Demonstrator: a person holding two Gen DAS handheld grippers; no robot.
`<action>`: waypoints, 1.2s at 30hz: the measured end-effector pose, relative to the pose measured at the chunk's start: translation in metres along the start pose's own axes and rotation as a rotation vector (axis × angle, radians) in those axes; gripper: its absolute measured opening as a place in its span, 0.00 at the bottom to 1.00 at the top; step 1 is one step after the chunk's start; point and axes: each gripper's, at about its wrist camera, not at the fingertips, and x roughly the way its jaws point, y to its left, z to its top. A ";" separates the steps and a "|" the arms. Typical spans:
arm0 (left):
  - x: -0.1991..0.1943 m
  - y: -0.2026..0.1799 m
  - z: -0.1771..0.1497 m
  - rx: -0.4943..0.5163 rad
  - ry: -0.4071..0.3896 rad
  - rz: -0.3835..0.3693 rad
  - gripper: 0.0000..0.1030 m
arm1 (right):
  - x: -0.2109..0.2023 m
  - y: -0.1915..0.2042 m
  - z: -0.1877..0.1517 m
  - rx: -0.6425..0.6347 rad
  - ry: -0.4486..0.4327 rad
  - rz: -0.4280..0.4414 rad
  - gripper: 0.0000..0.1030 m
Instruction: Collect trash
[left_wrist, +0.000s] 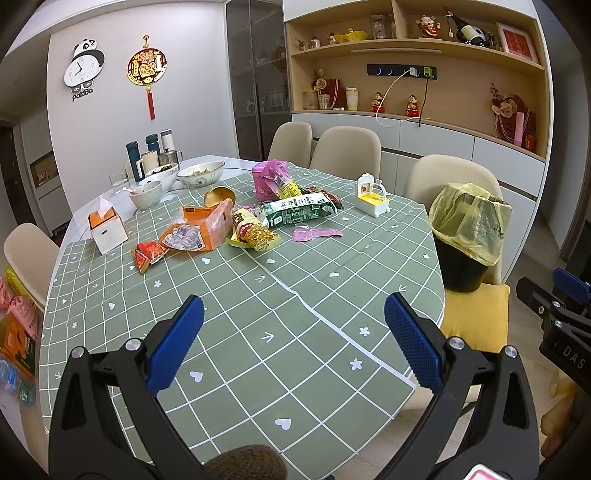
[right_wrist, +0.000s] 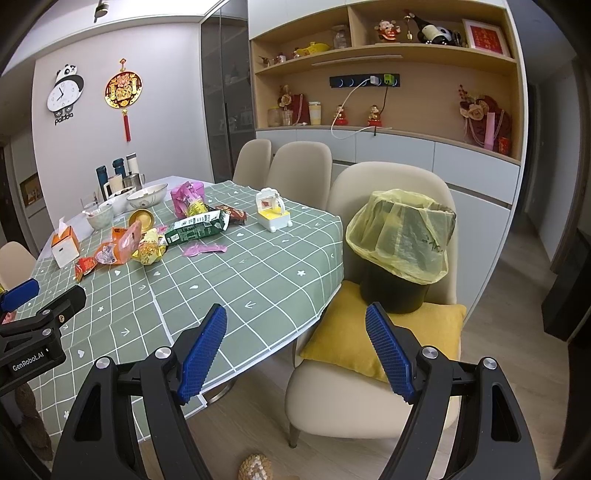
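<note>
Green tablecloth (left_wrist: 280, 332) with a white grid, hearts and arrows; yellow bag (right_wrist: 402, 232) over a black bin (right_wrist: 391, 295); mustard cushion (right_wrist: 373, 339); blue gripper pads (left_wrist: 177, 343)

Tablecloth (left_wrist: 258, 332) looks like matt cloth, wrappers (left_wrist: 295, 212) are all shiny crinkly plastic. Bin liner (right_wrist: 400, 236) is thin see-through plastic, cushion (right_wrist: 388, 336) woven fabric, gripper pads (left_wrist: 177, 347) ribbed rubbery blue

The left wrist view looks forward between its own blue fingers (left_wrist: 177, 343) from just above the near edge of the bench (left_wrist: 258, 314), facing across it toward the wall shelves (left_wrist: 413, 48). The right wrist view sits further right, off the bench (right_wrist: 221, 273) edge above the floor, nearer the bin (right_wrist: 399, 251). Both share the wrappers (left_wrist: 236, 225), bin (left_wrist: 469, 236), chairs and shelves (right_wrist: 384, 51).
</note>
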 end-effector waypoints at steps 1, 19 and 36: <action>0.000 0.000 0.000 0.000 0.000 -0.001 0.91 | 0.000 0.000 0.000 0.000 0.000 -0.001 0.72; 0.026 0.014 -0.001 -0.022 0.039 -0.007 0.91 | 0.012 0.006 0.001 -0.015 0.016 -0.010 0.72; 0.203 0.252 0.037 -0.359 0.218 0.177 0.91 | 0.145 0.059 0.057 -0.121 0.100 0.018 0.72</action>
